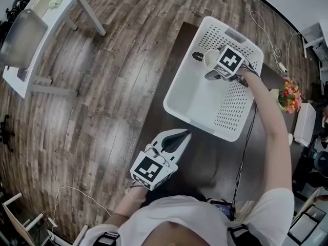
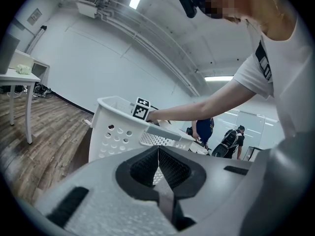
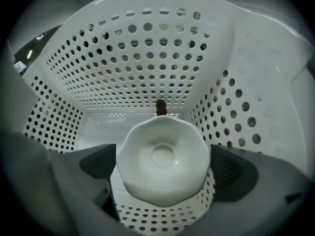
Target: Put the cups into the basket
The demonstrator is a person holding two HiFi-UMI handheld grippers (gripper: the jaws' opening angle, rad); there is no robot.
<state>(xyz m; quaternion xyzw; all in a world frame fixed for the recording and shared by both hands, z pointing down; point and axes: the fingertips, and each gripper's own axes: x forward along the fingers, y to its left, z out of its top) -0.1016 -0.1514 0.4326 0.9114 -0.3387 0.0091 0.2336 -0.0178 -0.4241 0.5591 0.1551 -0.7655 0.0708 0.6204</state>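
Observation:
A white perforated basket stands on the dark table. My right gripper reaches inside it near the far corner, shut on a white cup with a scalloped rim. In the right gripper view the cup fills the gap between the jaws of the right gripper, above the basket's floor, with the holed walls all around. A small dark thing shows just beyond the cup. My left gripper hovers outside the basket's near side, shut and holding nothing. Its view shows the left gripper facing the basket.
A white side table stands on the wooden floor at upper left. A bunch of flowers and a white box sit right of the basket. A black cable runs over the table. People stand far off.

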